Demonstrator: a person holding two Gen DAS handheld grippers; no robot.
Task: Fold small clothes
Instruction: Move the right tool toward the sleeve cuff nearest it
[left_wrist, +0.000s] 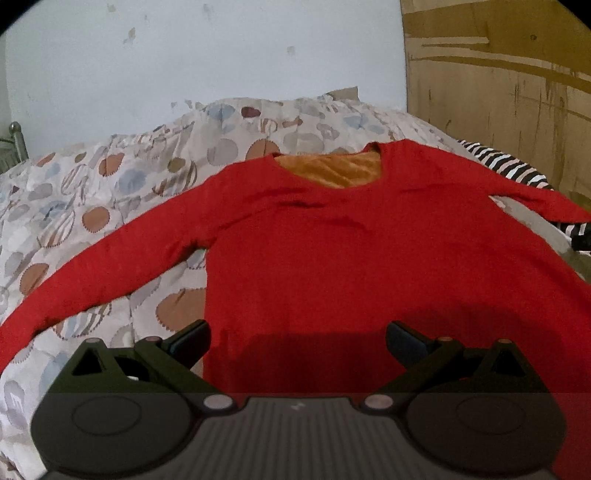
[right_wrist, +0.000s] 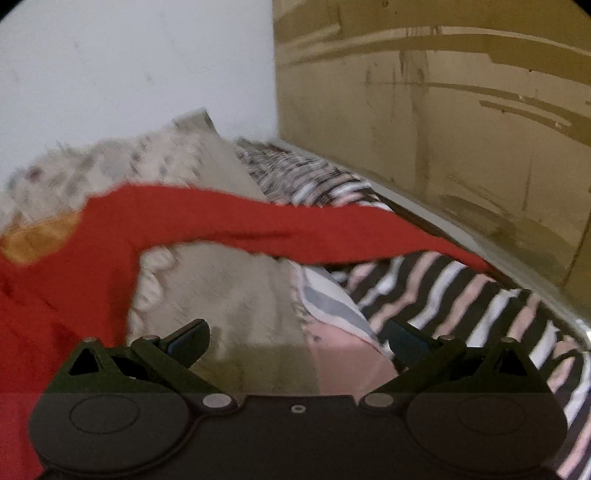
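The bed (left_wrist: 55, 206), under a circle-print quilt, meets a wall and a wooden panel (left_wrist: 517, 103) on the far right. The red top (left_wrist: 332, 258) lies flat across it, sleeves spread (orange lining at the neckline). The left gripper (left_wrist: 298, 343) hovers wide open over its hem; the right gripper (right_wrist: 297, 341) gapes, empty, beside striped cloth (right_wrist: 461, 291).

No readable text, label, brand or number anywhere (small pale mark on left gripper (left_wrist: 297, 345) body too blurred).
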